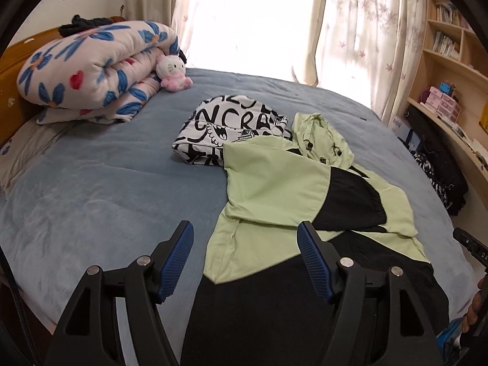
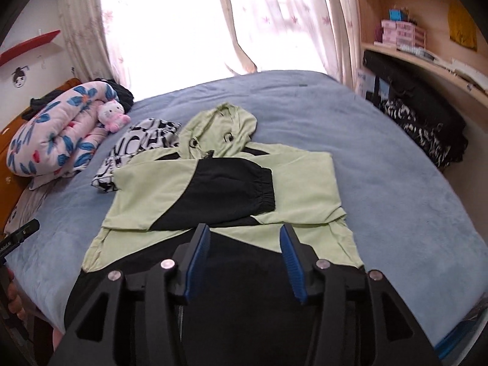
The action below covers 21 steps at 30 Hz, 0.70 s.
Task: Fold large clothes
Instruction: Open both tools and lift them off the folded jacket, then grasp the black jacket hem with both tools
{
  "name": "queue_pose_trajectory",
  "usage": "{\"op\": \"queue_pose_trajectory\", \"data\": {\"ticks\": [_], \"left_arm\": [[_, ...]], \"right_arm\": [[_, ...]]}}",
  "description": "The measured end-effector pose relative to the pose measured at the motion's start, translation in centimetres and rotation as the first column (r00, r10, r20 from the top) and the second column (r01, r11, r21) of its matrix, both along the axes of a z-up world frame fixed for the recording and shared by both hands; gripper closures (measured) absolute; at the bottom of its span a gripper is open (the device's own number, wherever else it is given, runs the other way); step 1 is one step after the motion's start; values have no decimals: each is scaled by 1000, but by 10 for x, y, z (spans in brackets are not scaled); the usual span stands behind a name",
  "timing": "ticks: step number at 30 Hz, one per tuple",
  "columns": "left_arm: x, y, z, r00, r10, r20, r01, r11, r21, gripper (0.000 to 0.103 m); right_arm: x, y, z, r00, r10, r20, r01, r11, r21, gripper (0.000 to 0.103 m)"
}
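Two spread claws, left (image 1: 245, 244) and right (image 2: 245, 244), hover over a green-and-black hoodie (image 2: 225, 195) lying sleeves-folded on the bed (image 2: 396, 201); light, limp and likely slippery, it is probably best pinched at the near hem corners.

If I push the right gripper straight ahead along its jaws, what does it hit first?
Most likely the green and black hoodie: the right gripper is open and points at the folded black sleeve cuff across its chest. Depth is unclear, so it may touch the black hem panel nearer first.
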<state>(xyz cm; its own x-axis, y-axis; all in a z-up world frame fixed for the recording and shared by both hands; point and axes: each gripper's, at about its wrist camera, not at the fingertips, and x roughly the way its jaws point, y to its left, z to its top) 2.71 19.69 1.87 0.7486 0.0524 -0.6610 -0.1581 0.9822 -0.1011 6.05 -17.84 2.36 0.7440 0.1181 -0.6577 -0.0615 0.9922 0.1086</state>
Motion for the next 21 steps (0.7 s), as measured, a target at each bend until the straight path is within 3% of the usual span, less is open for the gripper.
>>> {"op": "queue_pose_trajectory", "data": {"ticks": [4,11,16,21], "left_arm": [[-34,-2,2,1000,2,10,-2,1000,7,33],[-83,2,-17,1000,-19,-7,19,1000,-2,32],[-104,13,-47,997,-62,-48,60,997,-43,30],[-113,28,-96,986,-106,-126,94,991,-94,30]], "right_arm": [[-33,-2,9,999,12,38,-12,1000,-7,52],[-84,-15,9,995,7,102,-4,1000,-27,39],[-112,-28,-8,994,12,112,-4,998,-67,35],[-133,-51,-42,995,-12,97,27,987,-156,32]]}}
